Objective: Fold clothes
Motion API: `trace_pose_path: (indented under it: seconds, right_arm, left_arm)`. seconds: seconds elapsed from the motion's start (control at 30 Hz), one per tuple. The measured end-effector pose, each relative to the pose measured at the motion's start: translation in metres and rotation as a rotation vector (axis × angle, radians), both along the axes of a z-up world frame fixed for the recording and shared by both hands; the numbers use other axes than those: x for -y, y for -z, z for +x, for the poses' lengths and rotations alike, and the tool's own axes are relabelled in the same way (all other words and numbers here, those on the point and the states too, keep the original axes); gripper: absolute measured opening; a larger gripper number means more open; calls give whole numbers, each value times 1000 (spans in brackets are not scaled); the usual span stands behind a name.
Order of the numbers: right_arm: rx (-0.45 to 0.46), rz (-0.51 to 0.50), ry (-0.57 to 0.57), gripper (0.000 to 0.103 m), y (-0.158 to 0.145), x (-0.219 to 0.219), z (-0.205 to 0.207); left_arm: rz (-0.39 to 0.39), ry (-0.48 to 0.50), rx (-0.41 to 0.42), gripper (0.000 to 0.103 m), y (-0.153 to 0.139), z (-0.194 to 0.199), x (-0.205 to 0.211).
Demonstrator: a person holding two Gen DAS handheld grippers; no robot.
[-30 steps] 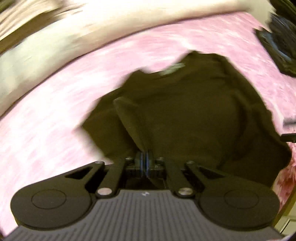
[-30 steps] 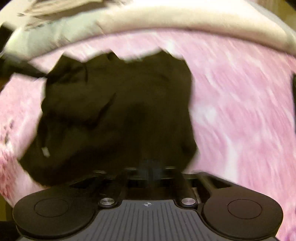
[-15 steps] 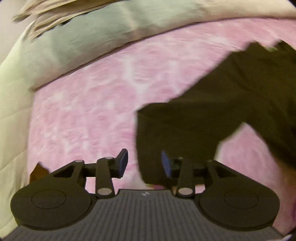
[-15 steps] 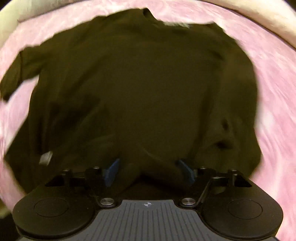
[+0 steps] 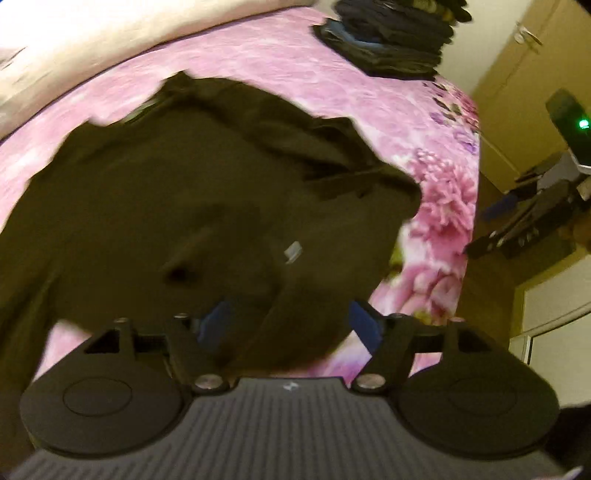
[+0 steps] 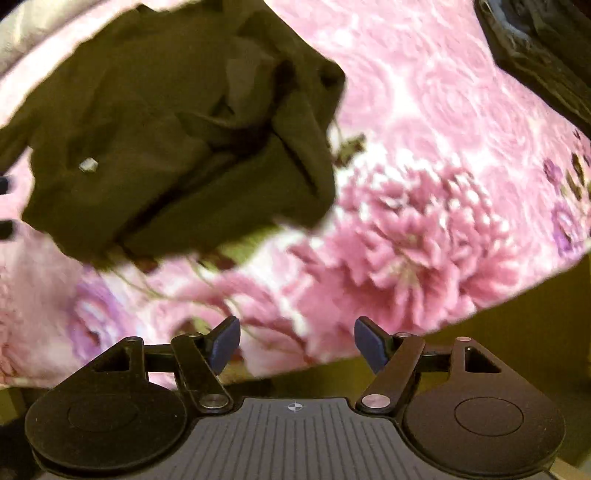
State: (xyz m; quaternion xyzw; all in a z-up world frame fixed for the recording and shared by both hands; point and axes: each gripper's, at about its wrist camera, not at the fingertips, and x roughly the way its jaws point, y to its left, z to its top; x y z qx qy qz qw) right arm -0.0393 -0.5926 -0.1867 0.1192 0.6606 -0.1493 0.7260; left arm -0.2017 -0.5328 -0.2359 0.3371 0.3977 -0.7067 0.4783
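A dark brown garment [image 5: 184,206] lies spread and rumpled on the pink floral bedspread [image 5: 436,206], with a small white tag [image 5: 293,253] showing. My left gripper [image 5: 291,325] hovers over its near hem. Its jaws are opening, and cloth lies beneath the gap, but the blue pads [image 5: 364,325] do not press on it. In the right wrist view the garment [image 6: 166,129] sits at the upper left, its right side bunched in folds. My right gripper [image 6: 297,343] stands open with nothing between its fingers. It is over the flowered bedspread [image 6: 406,240] near the bed's edge, apart from the garment.
A stack of folded dark clothes [image 5: 388,37] sits at the far side of the bed, also seen in the right wrist view as dark clothes [image 6: 535,55]. A cream pillow or duvet [image 5: 110,29] runs along the back. The bed drops off to the right toward yellowish walls [image 5: 517,92].
My left gripper was shut on a fold of the garment, let it go and swung back over the hem with jaws widening. My right gripper slid off the garment toward the bed's edge, still open.
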Motion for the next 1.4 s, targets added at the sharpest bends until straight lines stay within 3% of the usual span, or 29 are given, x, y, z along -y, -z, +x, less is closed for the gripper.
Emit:
trace_pose_path:
  seconds: [0.07,0.17,0.2,0.23,0.27,0.3,0.37,0.53,0.7,0.73,0.8,0.83,0.87,0.9,0.97,1.07,1.27,1.3,1.33,1.37,1.4]
  right_arm:
    - [49,-14,-42,92,-5,-2,5]
    - [109,-25,-103,92,-4,11,21]
    - [126,-16,-116,92,-3,20,27]
    - [144,0,-124,92,-2,29,32]
    - [161,19,-131,92,0,38,36]
    - [182,43,-137,92,0,48,41]
    - [234,96,-144,92,0,67,53]
    - [300,201,-176,92,11,86,87]
    - [245,215,-318,90,52,61,93]
    - [229,197,-338,75,58,56,89]
    - [217,149,-364,63,62,49,79]
    - [224,131,-364,44,58,48,73]
    - [220,117,-361,12,55,49,65]
    - [210,102,-358,7,52,50,56]
    - [207,84,-337,5,42,54,34]
    - [129,-1,-325,0,34,57,-9]
    - [77,31,-117,1,19,71,-66]
    - [92,28,-103,2,15,69,-68]
    - [125,19,-110,22,11,64,-63]
    - [163,10,-123,69,7,58,-56]
    - [202,0,-135,86,2,53,-49]
  left_arm:
    - [36,-9,-6,70,15,-15,26]
    - [112,-11,31,65,46,-32,58]
    - [145,9,35,56,55,-34,63]
    - [158,35,40,36,54,-37,63]
    - [156,60,48,32,50,-39,60]
    - [154,86,56,19,46,-42,57]
    - [145,126,56,9,34,-45,44]
    - [113,184,-4,7,-8,-39,-28]
    - [210,154,66,7,2,-25,-93]
    - [220,140,75,7,5,-21,-102]
    - [227,115,80,7,7,-13,-119]
    - [223,107,80,6,8,-9,-127]
    - [221,107,86,6,9,-6,-134]
    - [221,111,97,6,11,-4,-142]
    - [215,136,147,6,9,2,-156]
    - [218,138,193,2,10,15,-176]
    - [249,176,248,2,18,21,-206]
    - [239,155,244,3,17,22,-206]
    - [225,124,233,4,14,23,-204]
    - [208,93,220,12,12,24,-201]
    - [188,63,208,17,9,24,-197]
